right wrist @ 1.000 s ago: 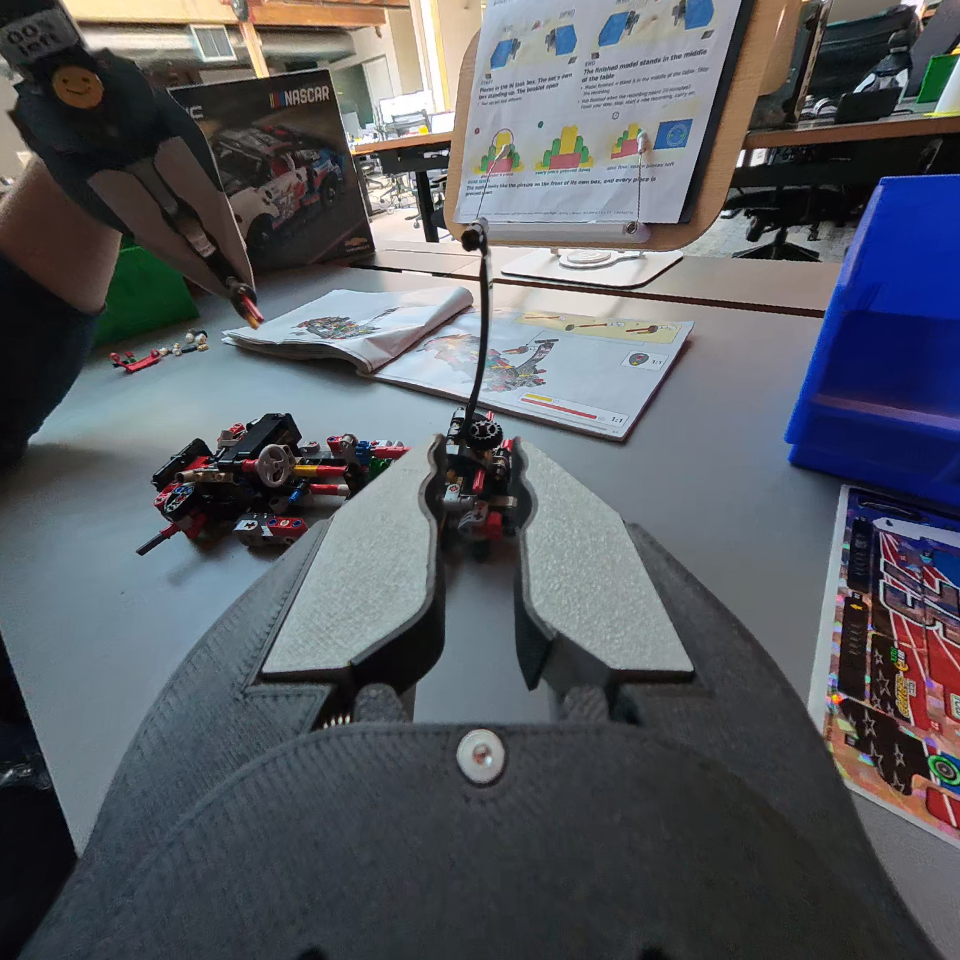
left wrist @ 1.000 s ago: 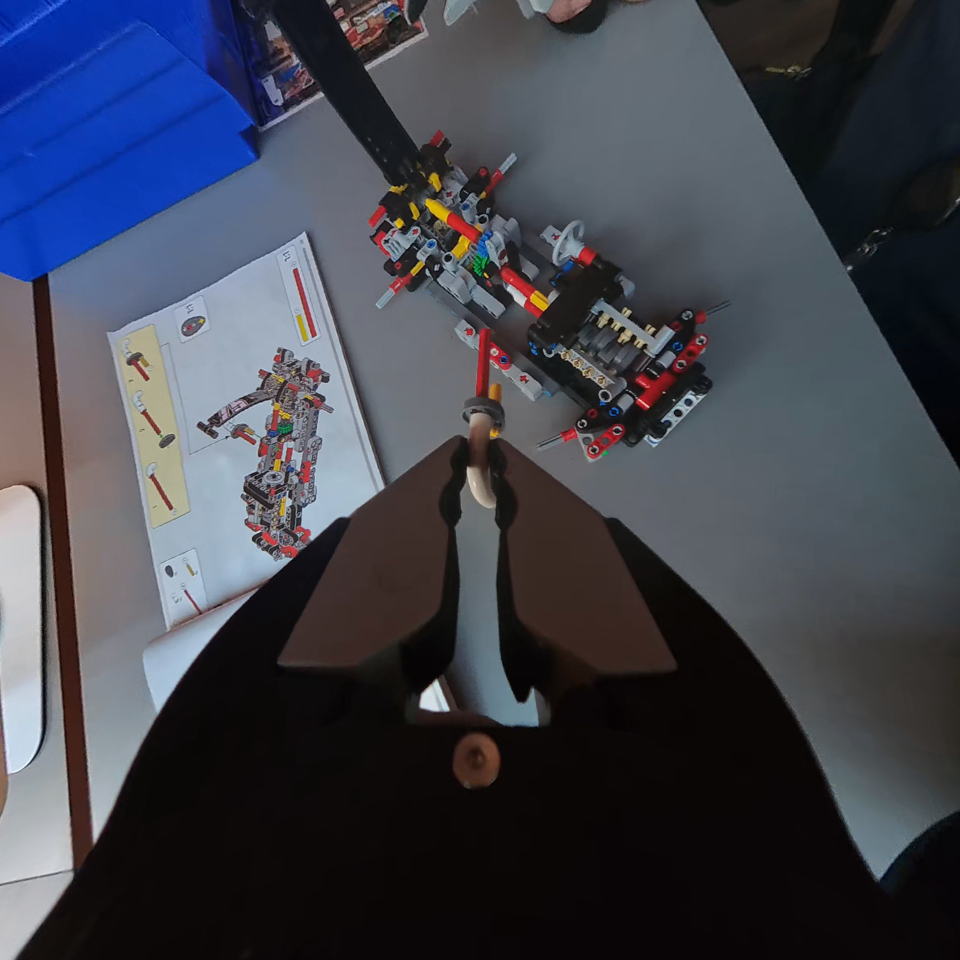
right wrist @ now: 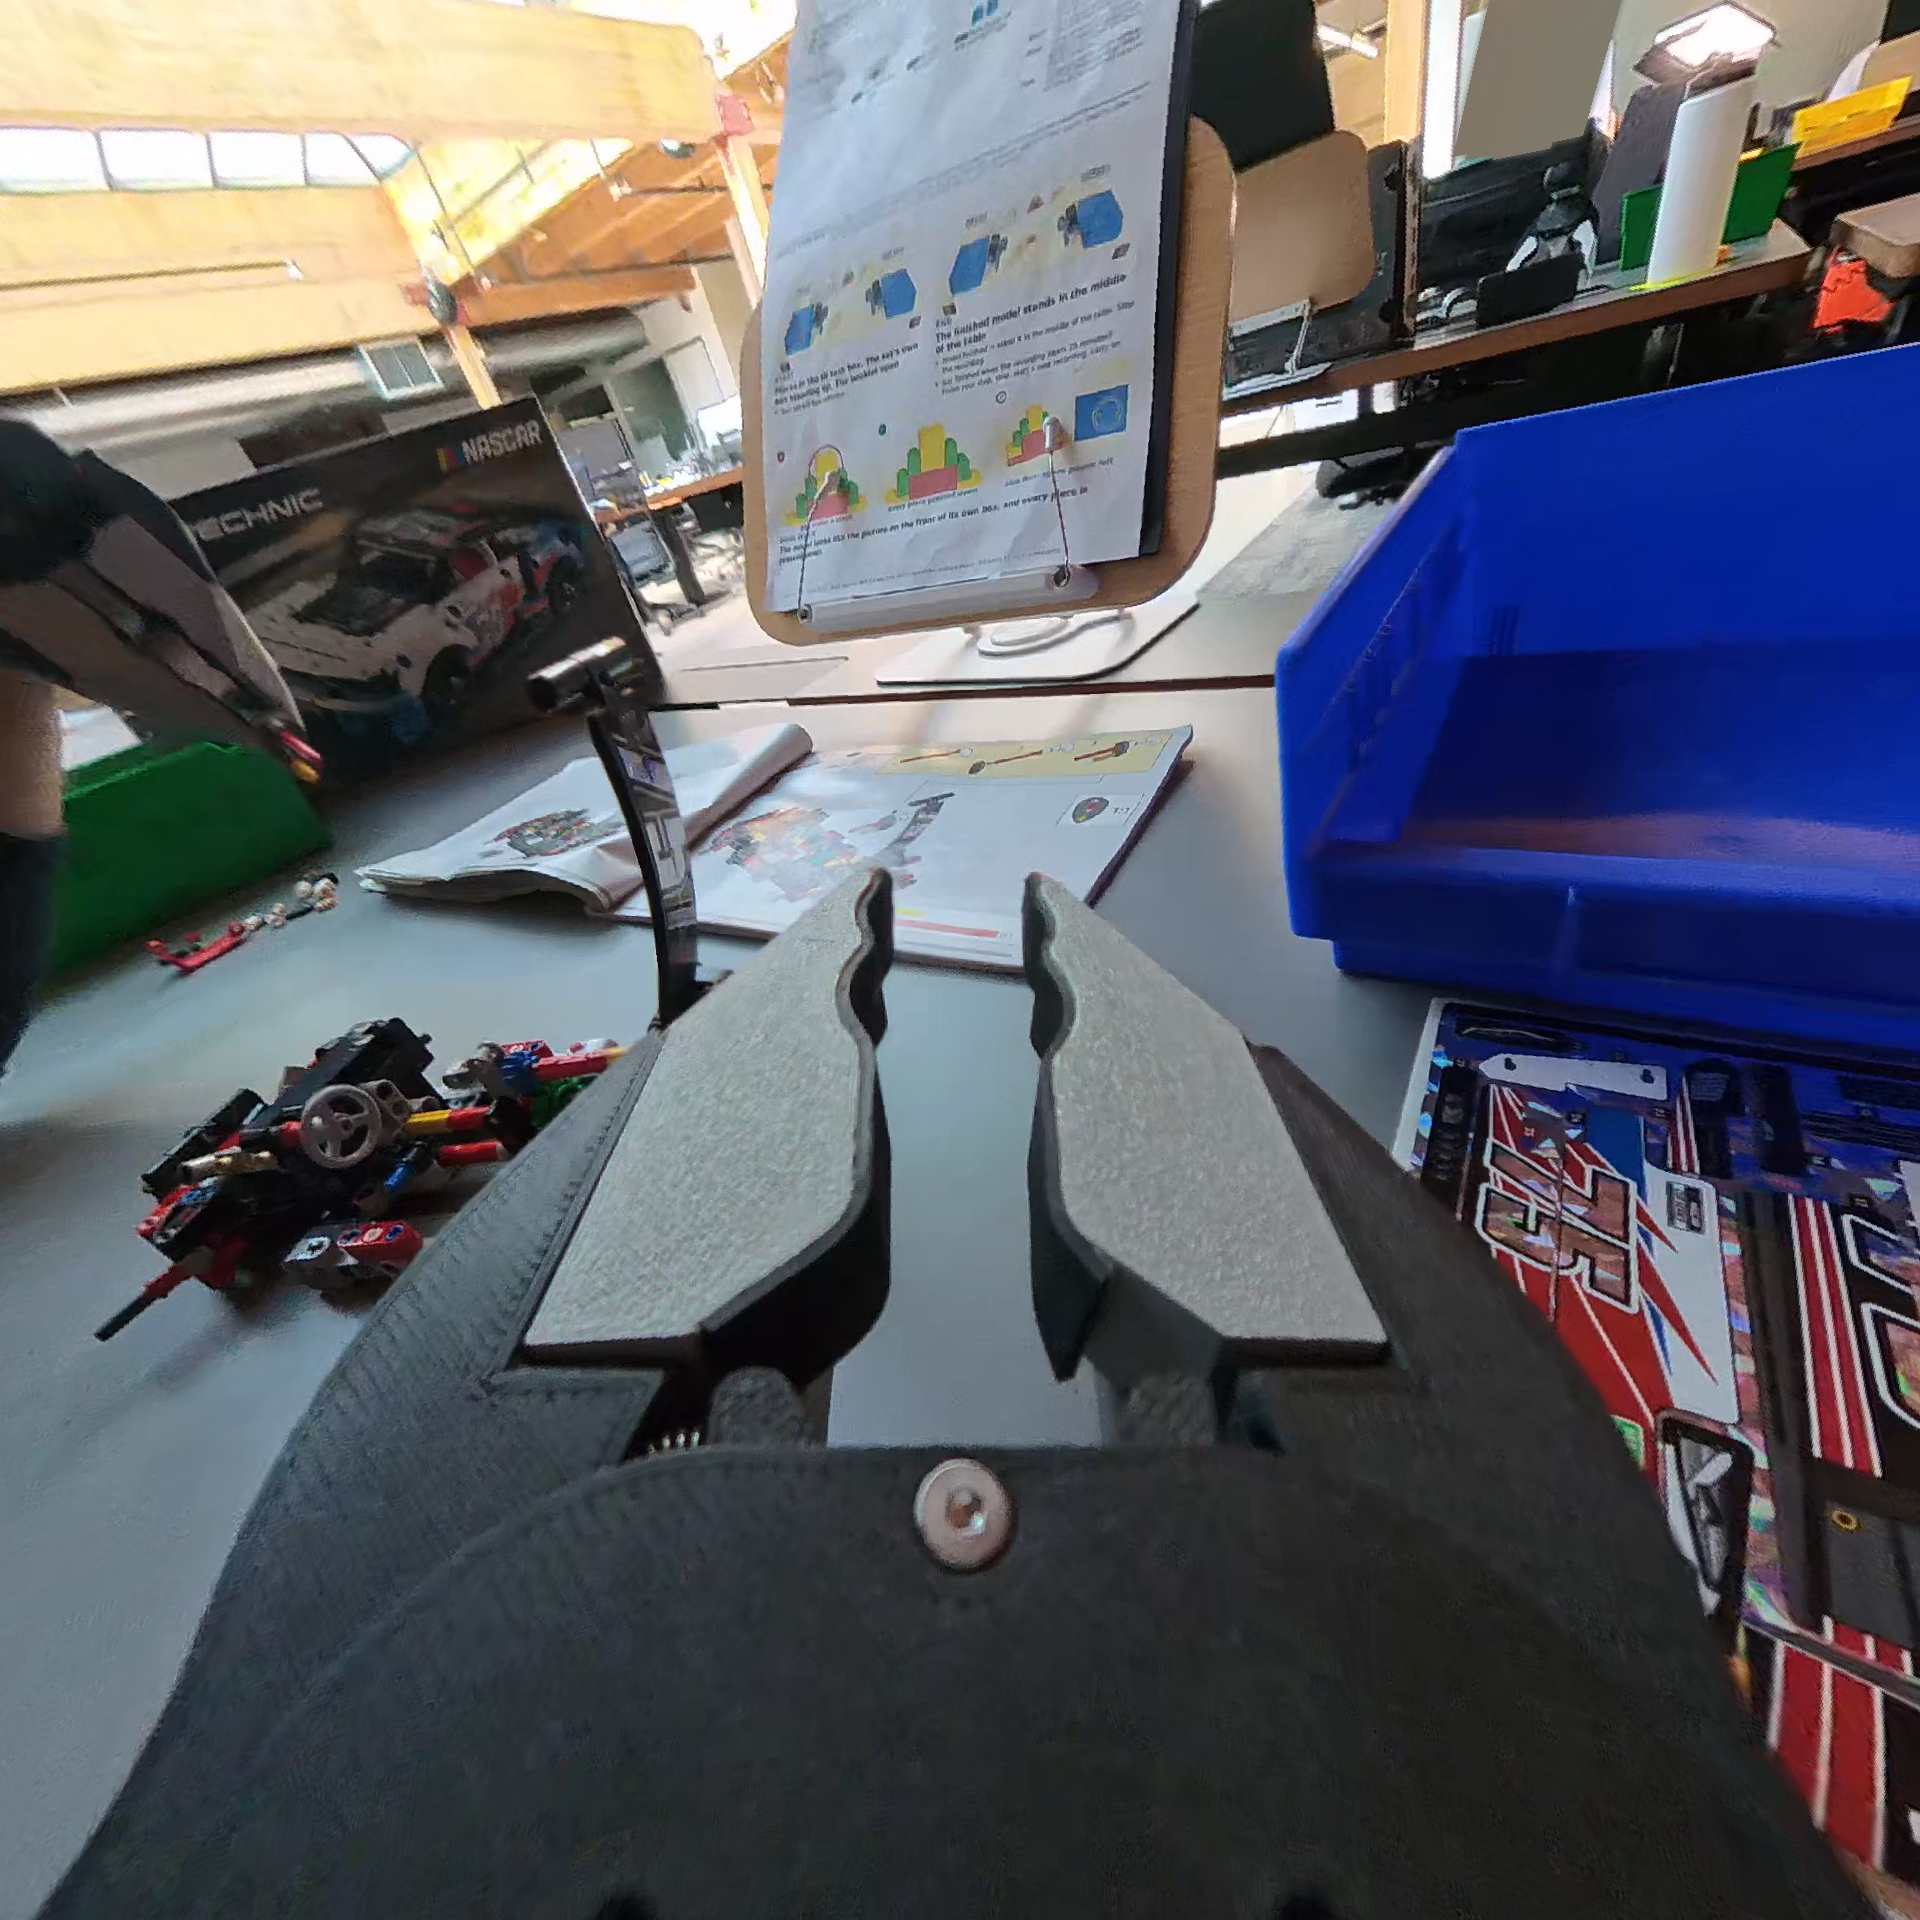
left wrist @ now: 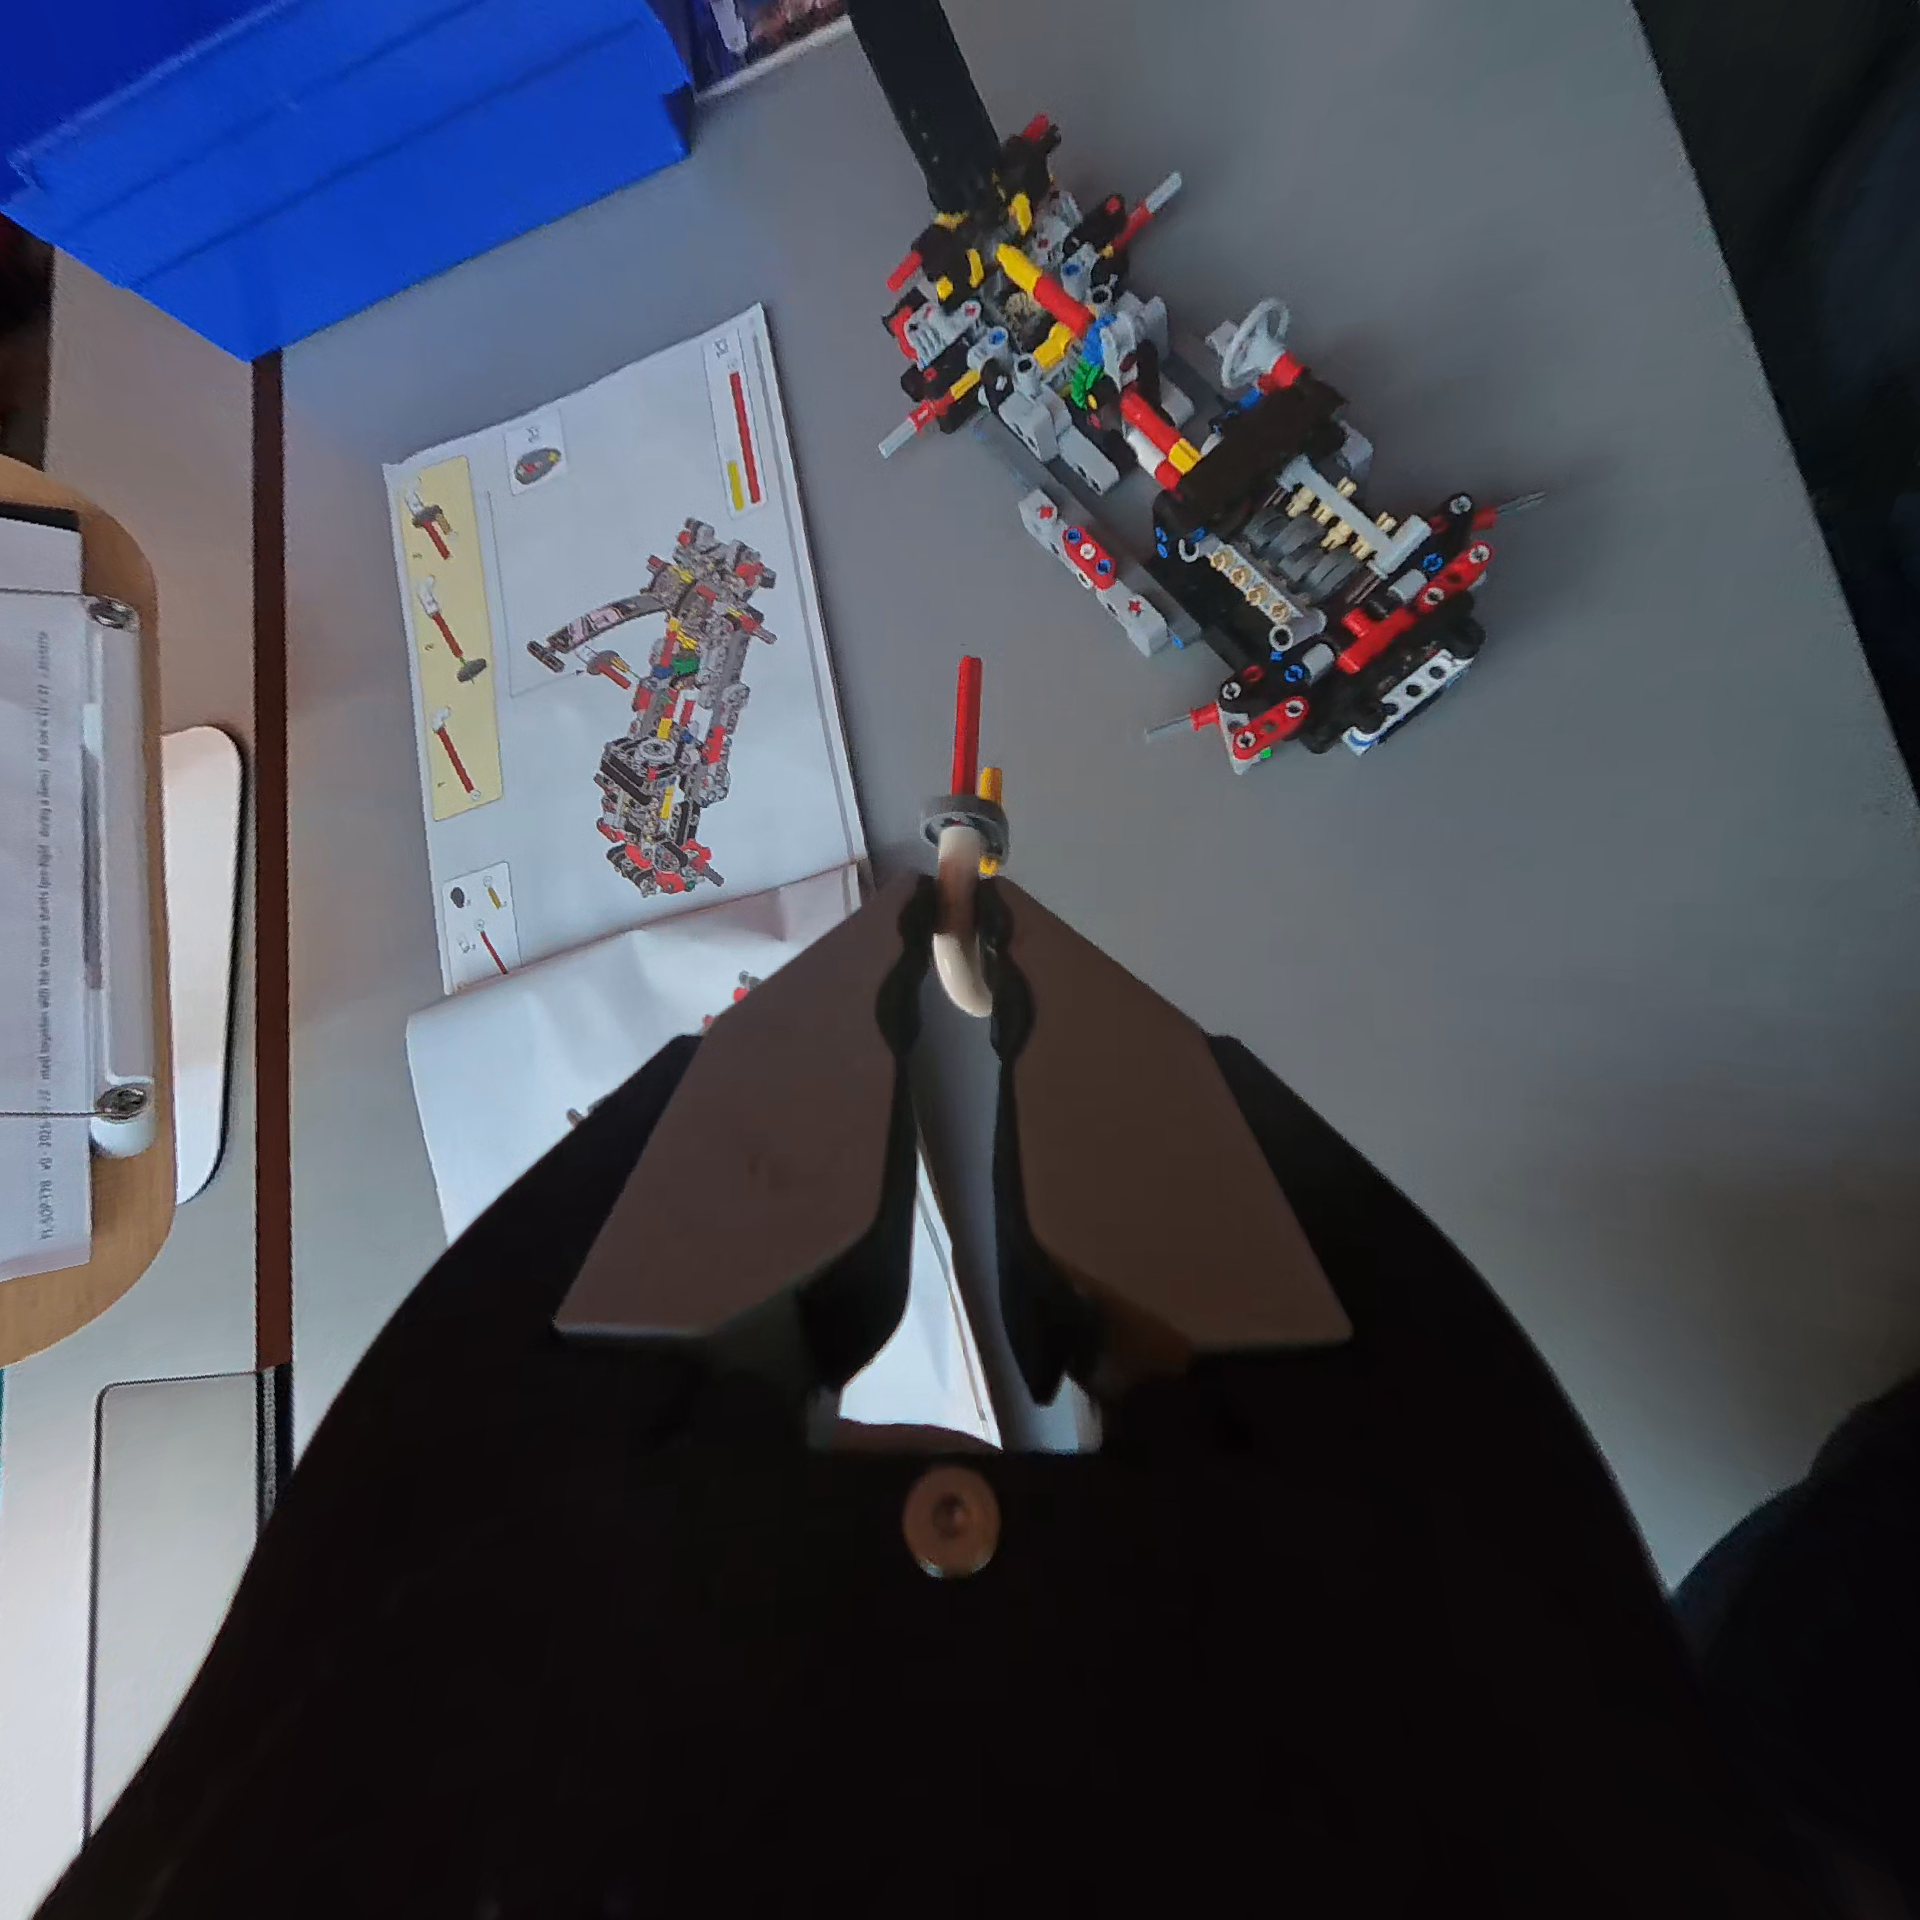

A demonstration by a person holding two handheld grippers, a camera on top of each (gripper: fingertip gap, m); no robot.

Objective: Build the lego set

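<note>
Left wrist view: the left tool (left wrist: 961, 914) is clenched on a white piece (left wrist: 961, 961) with a grey ring (left wrist: 964, 816), red axle (left wrist: 966, 722) and yellow pin (left wrist: 990, 790), above the bench (left wrist: 1455, 987) near the booklet (left wrist: 623, 644); the model (left wrist: 1184, 447) lies beyond. The bin (left wrist: 343, 156) is cut off.

Right wrist view: the right tool (right wrist: 956, 935) is released, bare. The bin (right wrist: 1621, 727) holds nothing visible; the model (right wrist: 343, 1153) is partly hidden.

Small brick piece (left wrist: 966, 831), red axle, grey ring, yellow pin, white curved end pinched in left tongs (left wrist: 958, 914), above table.
</note>
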